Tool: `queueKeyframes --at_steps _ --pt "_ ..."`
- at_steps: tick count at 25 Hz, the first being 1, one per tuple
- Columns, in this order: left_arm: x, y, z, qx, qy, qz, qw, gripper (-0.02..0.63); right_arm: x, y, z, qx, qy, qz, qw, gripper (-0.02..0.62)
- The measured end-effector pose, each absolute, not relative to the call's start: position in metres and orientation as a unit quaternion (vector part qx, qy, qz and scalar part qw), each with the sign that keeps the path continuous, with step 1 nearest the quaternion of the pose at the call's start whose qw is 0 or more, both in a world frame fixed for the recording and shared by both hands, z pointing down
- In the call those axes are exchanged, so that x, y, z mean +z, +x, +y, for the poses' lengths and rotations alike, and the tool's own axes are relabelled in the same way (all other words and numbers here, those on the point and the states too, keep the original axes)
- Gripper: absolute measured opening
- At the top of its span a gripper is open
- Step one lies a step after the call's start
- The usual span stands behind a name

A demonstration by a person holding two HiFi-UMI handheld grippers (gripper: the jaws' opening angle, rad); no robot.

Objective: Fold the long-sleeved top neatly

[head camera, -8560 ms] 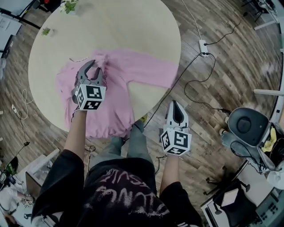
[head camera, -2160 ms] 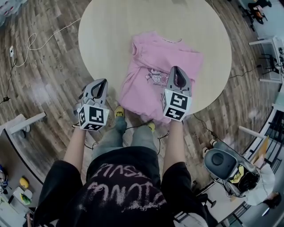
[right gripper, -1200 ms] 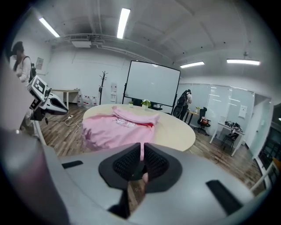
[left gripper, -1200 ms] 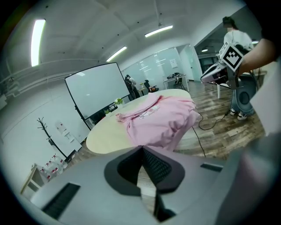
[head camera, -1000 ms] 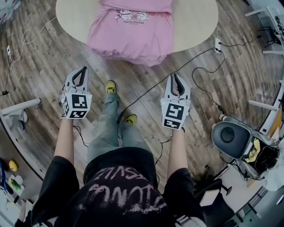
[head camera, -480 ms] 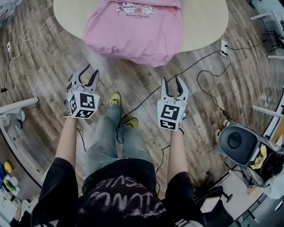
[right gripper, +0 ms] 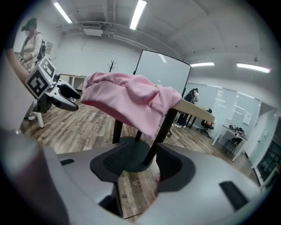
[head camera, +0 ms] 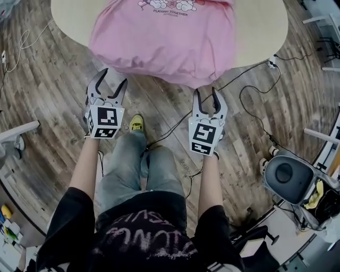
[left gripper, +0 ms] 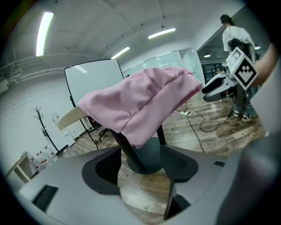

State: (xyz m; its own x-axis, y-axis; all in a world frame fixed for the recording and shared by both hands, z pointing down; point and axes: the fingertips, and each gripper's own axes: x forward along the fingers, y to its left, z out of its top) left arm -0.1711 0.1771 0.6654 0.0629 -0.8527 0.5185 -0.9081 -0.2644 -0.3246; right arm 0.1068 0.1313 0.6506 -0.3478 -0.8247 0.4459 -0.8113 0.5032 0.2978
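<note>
Left tongs (head camera: 114, 77) and right tongs (head camera: 206, 91) just opening wide, empty, pink long-sleeved top (head camera: 164, 37) apparently folded, hem hanging off table (head camera: 263, 29)

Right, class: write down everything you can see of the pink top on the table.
The top is pink, of soft, matt knit cloth, folded into a rough rectangle, and no sleeve sticks out. A cartoon print with the words PLAYING TOGETHER faces up. It lies on the round pale table, and its near edge hangs over the rim in lumpy folds. Only the table touches it.
</note>
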Motion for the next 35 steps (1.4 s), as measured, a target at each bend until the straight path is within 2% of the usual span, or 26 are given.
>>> queueKeyframes --at_steps 6,8,11,12,14,16,24,35 --pt "0.661 -0.165 0.159 0.259 0.737 -0.622 0.048 0.275 0.651 0.098 0.112 -0.021 0.507 -0.822 0.259 0.202" --pt "0.656 -0.169 0.156 0.25 0.736 -0.627 0.039 0.211 0.646 0.097 0.108 -0.024 0.511 -0.822 0.251 0.195" --pt "0.647 -0.174 0.154 0.243 0.736 -0.631 0.028 0.083 0.639 0.1 0.106 -0.036 0.525 -0.814 0.248 0.107" --pt "0.645 -0.175 0.155 0.244 0.736 -0.631 0.026 0.08 0.637 0.102 0.106 -0.038 0.528 -0.811 0.247 0.068" --pt "0.644 -0.176 0.157 0.25 0.735 -0.63 0.028 0.043 0.633 0.104 0.108 -0.037 0.53 -0.81 0.25 0.043" --pt "0.644 -0.178 0.163 0.26 0.733 -0.627 0.033 0.041 0.628 0.104 0.11 -0.034 0.529 -0.809 0.253 0.023" --pt "0.613 -0.183 0.198 0.292 0.727 -0.619 0.052 0.038 0.598 0.106 0.136 -0.005 0.512 -0.818 0.263 0.017" --pt "0.52 -0.176 0.236 0.325 0.716 -0.617 0.033 0.038 0.521 0.122 0.173 0.001 0.491 -0.829 0.266 0.017"
